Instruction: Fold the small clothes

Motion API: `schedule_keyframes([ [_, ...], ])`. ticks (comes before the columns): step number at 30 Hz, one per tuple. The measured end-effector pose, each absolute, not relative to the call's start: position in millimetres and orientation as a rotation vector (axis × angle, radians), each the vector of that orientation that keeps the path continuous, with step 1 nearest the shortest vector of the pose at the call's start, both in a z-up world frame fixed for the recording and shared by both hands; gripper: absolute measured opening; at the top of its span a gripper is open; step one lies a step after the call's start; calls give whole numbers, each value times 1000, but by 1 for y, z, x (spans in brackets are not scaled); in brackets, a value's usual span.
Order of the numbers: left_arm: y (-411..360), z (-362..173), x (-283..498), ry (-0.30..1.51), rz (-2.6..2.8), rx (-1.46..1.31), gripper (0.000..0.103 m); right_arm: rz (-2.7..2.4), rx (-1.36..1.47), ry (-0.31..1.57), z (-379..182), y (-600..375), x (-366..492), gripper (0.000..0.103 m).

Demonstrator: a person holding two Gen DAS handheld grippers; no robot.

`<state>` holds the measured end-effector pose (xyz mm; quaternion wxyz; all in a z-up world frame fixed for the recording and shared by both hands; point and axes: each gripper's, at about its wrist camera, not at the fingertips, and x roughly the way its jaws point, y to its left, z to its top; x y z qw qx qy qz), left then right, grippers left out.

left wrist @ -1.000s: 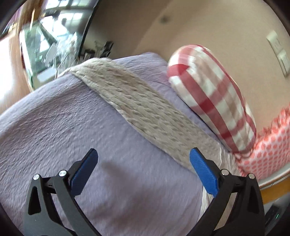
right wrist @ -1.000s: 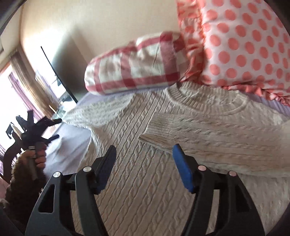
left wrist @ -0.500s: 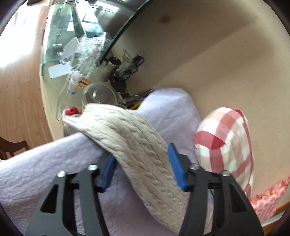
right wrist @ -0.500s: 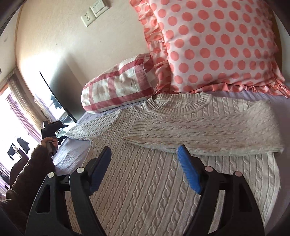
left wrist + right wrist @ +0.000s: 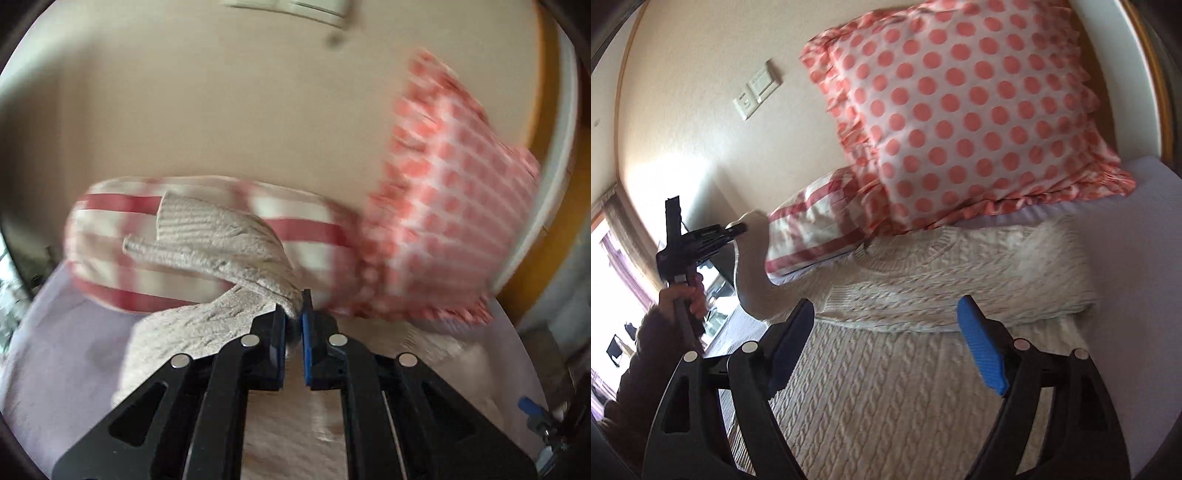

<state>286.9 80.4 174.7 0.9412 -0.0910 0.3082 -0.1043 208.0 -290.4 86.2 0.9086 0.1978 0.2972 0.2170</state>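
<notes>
Pinching the sweater's sleeve (image 5: pixel 236 240) between nearly closed pads, the left gripper (image 5: pixel 293 314) lifts it off the bed (image 5: pixel 66 332) toward the checked pillow (image 5: pixel 110 229) at 11 o'clock. The right gripper (image 5: pixel 886 343) hangs wide and empty above the sweater (image 5: pixel 905 398), whose other sleeve (image 5: pixel 960 295) lies folded across the chest; the dotted pillow (image 5: pixel 960 110) sits at 12 o'clock.

Blur and cut-off edges

Left wrist view smears both pillows (image 5: pixel 443 206); the sweater (image 5: pixel 886 387) hem runs under the right fingers (image 5: pixel 980 354) and off the frame.
</notes>
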Motion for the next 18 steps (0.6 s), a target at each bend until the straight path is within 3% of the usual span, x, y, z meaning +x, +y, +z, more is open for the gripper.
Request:
schedule_keyframes([
  [4, -64, 105, 283, 871, -495, -33, 14, 378, 461, 648, 70, -314, 213, 81],
  [7, -93, 74, 266, 972, -593, 2, 14, 371, 539, 717, 57, -332, 222, 81],
  [8, -89, 73, 255, 971, -625, -14, 20, 378, 561, 742, 53, -337, 227, 81],
  [10, -69, 80, 237, 935, -633, -38, 44, 393, 577, 768, 49, -340, 234, 81],
  [12, -33, 92, 217, 869, -584, -43, 54, 406, 591, 796, 45, -338, 249, 75],
  [14, 0, 99, 197, 832, -516, -35, 57, 393, 587, 818, 42, -336, 265, 62],
  [18, 56, 101, 165, 829, -400, -57, 65, 303, 530, 861, 30, -334, 301, 55],
])
